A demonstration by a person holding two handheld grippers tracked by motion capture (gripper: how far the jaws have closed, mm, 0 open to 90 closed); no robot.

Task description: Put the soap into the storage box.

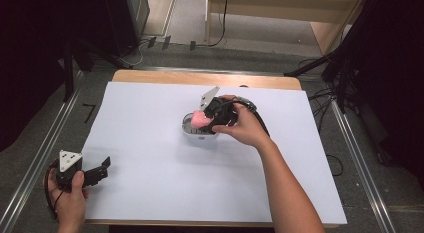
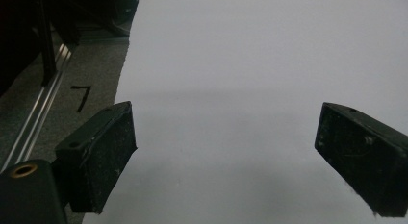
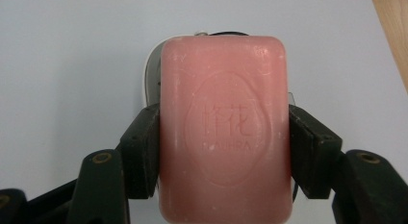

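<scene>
My right hand-held gripper [image 3: 225,152] is clamped on a pink bar of soap [image 3: 225,123], one black jaw pressed flat against each long side of the bar. The soap's broad face is turned to the right gripper view, and it carries an oval stamp with raised characters and a line of small letters I cannot read clearly. Just behind and under the bar a white soap dish [image 3: 153,75] peeks out, with a dark curved edge along its far rim. In the high view the same right hand-held gripper [image 1: 204,119] sits near the middle of the surface, my right hand [image 1: 245,125] wrapped around its body, its grey three-cornered plate tilted up toward the far side. There the soap [image 1: 198,119] is right over the dish [image 1: 197,133]; I cannot tell whether it touches the dish or hangs just above it.

My left hand-held gripper [image 1: 102,168] rests well apart from all this, at the near left corner of the surface, held in my left hand [image 1: 70,198]. Its jaws stand wide apart with nothing between them, and the left gripper view shows bare white sheet [image 2: 250,65] beyond the left hand-held gripper [image 2: 226,152].

The white sheet covers a wooden surface [image 1: 150,76], whose far edge shows as a light strip. A black mark like a "7" [image 2: 81,96] sits on the grey floor beside the sheet's left edge, next to a metal rail [image 2: 36,118].
</scene>
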